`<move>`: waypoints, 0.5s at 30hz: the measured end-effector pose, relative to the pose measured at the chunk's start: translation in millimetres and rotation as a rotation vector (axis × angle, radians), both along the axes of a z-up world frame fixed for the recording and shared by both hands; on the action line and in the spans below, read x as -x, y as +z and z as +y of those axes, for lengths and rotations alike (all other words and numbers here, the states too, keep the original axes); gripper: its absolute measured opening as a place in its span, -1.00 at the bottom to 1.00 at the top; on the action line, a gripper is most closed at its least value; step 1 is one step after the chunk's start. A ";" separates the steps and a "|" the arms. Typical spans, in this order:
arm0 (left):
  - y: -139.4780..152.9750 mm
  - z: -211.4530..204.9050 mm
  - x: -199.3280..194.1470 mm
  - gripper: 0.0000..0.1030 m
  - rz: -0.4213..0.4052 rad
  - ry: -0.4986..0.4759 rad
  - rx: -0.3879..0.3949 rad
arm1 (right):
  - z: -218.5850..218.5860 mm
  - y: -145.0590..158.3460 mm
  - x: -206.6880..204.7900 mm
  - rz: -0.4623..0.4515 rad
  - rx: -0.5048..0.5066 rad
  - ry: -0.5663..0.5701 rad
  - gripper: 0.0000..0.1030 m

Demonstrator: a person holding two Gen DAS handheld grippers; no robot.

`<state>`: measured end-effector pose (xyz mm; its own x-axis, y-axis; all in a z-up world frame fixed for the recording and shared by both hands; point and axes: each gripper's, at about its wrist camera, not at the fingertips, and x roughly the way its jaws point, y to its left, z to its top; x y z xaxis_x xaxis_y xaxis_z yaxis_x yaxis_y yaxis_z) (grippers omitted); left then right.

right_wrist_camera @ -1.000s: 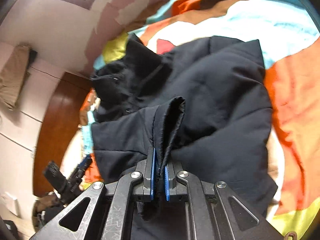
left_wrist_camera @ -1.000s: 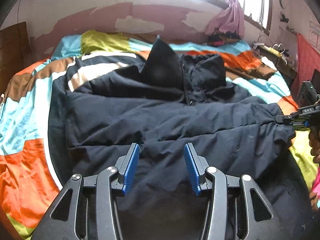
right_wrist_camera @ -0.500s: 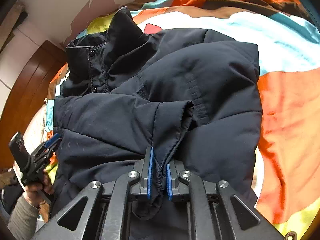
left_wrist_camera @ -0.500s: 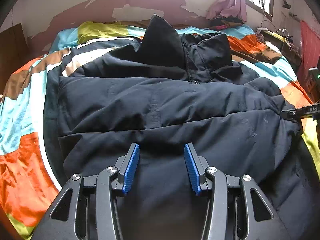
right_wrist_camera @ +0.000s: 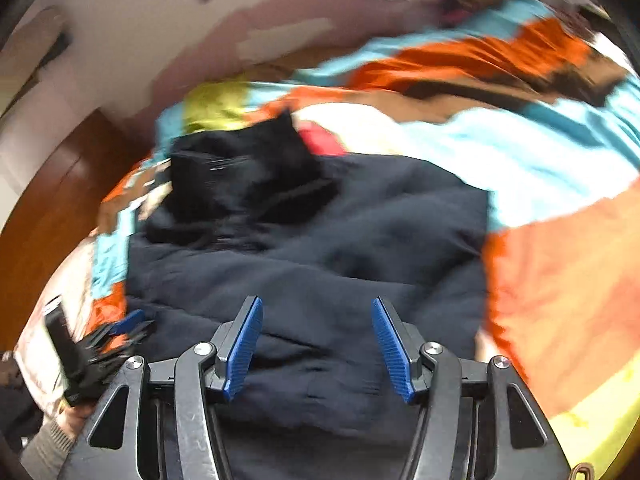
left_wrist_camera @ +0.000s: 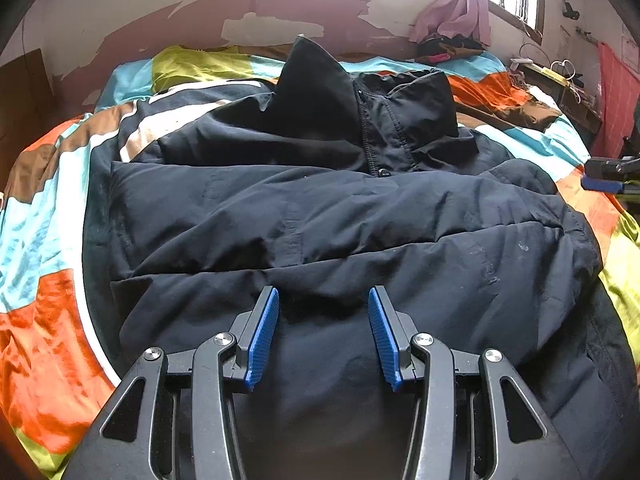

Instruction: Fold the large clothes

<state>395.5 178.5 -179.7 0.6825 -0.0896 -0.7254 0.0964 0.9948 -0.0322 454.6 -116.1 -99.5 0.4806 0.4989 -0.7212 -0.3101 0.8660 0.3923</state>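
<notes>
A large black padded jacket lies on the bed with its collar standing up at the far end; it also shows, blurred, in the right wrist view. Its lower part is folded up over the body. My left gripper is open and empty just above the jacket's near fold. My right gripper is open and empty above the jacket's near edge. The right gripper's tip shows at the right edge of the left wrist view, and the left gripper shows at lower left of the right wrist view.
The jacket lies on a bright patchwork bedspread in orange, turquoise, yellow and brown. A peeling pink wall runs behind the bed. Pink cloth and dark clothes sit by the window. A brown wooden headboard is at the left.
My right gripper has opened and let go of the jacket fold, which now lies flat. The right camera swings fast and blurs. My left gripper moved slightly forward, still open.
</notes>
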 end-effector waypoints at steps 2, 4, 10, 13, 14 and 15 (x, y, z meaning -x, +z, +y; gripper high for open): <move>-0.6 -1.1 -1.0 -0.20 0.001 -0.001 -0.003 | 32.5 3.5 6.5 -0.022 0.011 0.084 0.08; -1.1 -1.2 -1.4 -0.20 0.002 -0.001 -0.003 | 64.7 2.4 12.6 -0.039 0.036 0.162 0.03; -6.2 1.2 -3.5 -0.20 0.013 0.006 -0.006 | 122.0 -27.0 14.8 -0.025 0.111 0.271 -0.23; -15.1 4.2 -6.4 -0.20 0.040 0.026 -0.008 | 129.3 -55.4 5.6 0.017 0.188 0.268 -0.35; -19.1 4.8 -7.3 -0.20 0.049 0.030 -0.009 | 129.0 -65.0 5.1 0.035 0.206 0.267 -0.41; -21.4 5.0 -7.7 -0.20 0.054 0.032 -0.009 | 128.1 -72.6 3.4 0.045 0.210 0.264 -0.45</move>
